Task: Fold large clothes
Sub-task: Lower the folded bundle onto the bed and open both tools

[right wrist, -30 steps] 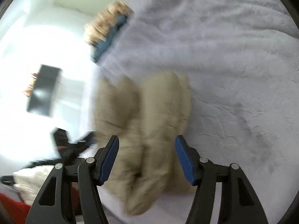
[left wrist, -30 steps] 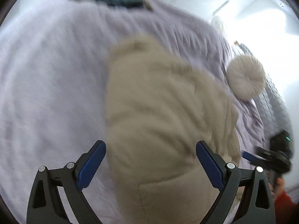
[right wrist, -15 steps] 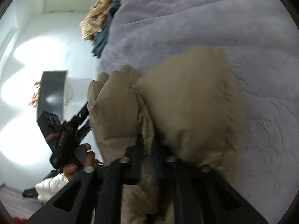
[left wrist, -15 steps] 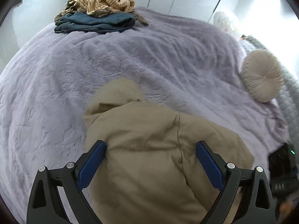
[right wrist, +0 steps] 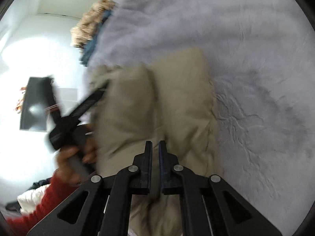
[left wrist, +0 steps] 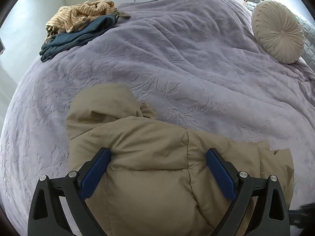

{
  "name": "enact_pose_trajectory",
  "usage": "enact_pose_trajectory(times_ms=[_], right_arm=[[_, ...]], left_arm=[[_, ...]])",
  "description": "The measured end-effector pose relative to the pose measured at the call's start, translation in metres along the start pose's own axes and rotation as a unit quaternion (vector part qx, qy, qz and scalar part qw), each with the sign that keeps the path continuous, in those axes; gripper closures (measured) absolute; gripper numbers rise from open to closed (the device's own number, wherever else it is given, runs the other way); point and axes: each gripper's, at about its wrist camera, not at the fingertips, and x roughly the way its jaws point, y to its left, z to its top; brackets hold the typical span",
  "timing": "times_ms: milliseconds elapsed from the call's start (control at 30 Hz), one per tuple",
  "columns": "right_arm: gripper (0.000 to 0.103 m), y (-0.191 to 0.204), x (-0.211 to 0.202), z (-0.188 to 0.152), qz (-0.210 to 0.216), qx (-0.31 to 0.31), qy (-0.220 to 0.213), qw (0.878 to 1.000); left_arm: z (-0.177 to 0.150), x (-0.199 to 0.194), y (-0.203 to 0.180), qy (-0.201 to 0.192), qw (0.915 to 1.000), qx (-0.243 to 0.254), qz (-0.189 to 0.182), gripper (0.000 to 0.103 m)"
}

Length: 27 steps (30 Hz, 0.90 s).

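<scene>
- Jacket (left wrist: pixel 149 157): tan, puffy, quilted. Lies bunched at the near edge of the bed (left wrist: pixel 177 59), hood end pointing far-left.
- Left gripper (left wrist: pixel 157 174): jaws wide apart, poised over the jacket's near panel, one pad each side of a quilted seam. No pinch on cloth; whether the pads touch the fabric cannot be told.
- Right gripper (right wrist: pixel 155 167): jaws drawn almost together over the jacket's near edge. A thin gap shows between the pads; whether cloth sits in it cannot be told, as this view is blurred.
- In the right view, the left hand (right wrist: pixel 78 153) with a red sleeve (right wrist: pixel 39 206) holds its gripper at the jacket's left side.
- Judged step: take hold of the near edge to spread or fold the jacket.
- Advice: pinch at a seam or hem, not mid-puff; padded fill slips out of a shallow bite.
- Advice: grip both near corners well apart, then lift evenly so the bulk does not roll.
- Risk: slick shell may slide on the plush cover; keep it low while drawing it flat.
- Clothes pile (left wrist: pixel 78 25) far-left and cushion (left wrist: pixel 278 31) far-right, both well clear.
</scene>
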Motion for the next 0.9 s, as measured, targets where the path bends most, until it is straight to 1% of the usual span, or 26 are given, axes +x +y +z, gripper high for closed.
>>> enact_pose_trajectory(times_ms=[33, 100, 167, 200, 267, 300, 367, 467, 567, 633, 800, 900], right_arm=[[0.096, 0.01, -0.012, -0.006, 0.018, -0.014, -0.009, 1.0], [0.096, 0.028, -0.025, -0.019, 0.045, -0.037, -0.008, 0.998], [0.096, 0.045, -0.028, -0.039, 0.068, -0.055, 0.026, 0.996], [0.096, 0.051, -0.026, -0.048, 0.066, -0.061, 0.043, 0.995], [0.096, 0.058, -0.012, -0.058, 0.041, -0.077, 0.07, 0.994], [0.096, 0.057, -0.002, -0.065, 0.003, -0.083, 0.084, 0.993], [0.096, 0.046, 0.016, -0.065, -0.038, -0.06, 0.097, 0.993], [0.096, 0.023, 0.027, -0.061, -0.047, -0.019, 0.095, 0.994], [0.096, 0.013, 0.027, -0.06, -0.06, -0.004, 0.097, 0.994], [0.096, 0.02, 0.023, -0.059, -0.067, -0.013, 0.097, 0.993], [0.096, 0.044, 0.006, -0.065, -0.085, -0.039, 0.104, 0.99], [0.096, 0.054, 0.002, -0.067, -0.092, -0.044, 0.102, 0.99]], left_arm=[[0.0, 0.0, 0.001, 0.001, 1.0, -0.003, -0.001, 0.005], [0.001, -0.001, 0.003, 0.002, 1.0, -0.006, -0.002, 0.005], [0.001, -0.003, 0.004, 0.004, 1.0, -0.008, 0.002, 0.005], [0.002, -0.006, 0.005, 0.006, 0.9999, -0.009, 0.006, 0.005], [0.003, -0.014, 0.008, 0.011, 0.9997, -0.019, 0.006, 0.005], [0.003, -0.021, 0.01, 0.012, 0.9996, -0.026, 0.005, 0.005], [0.0, -0.037, 0.016, 0.015, 0.9992, -0.038, 0.001, 0.005], [-0.01, -0.059, 0.022, 0.021, 0.999, -0.039, 0.0, 0.005], [-0.028, -0.081, 0.029, 0.036, 0.9986, -0.039, 0.001, 0.005], [-0.04, -0.092, 0.034, 0.046, 0.998, -0.044, -0.004, 0.005], [-0.071, -0.118, 0.044, 0.074, 0.9942, -0.076, -0.017, 0.005], [-0.087, -0.131, 0.043, 0.083, 0.9933, -0.079, -0.018, 0.004]])
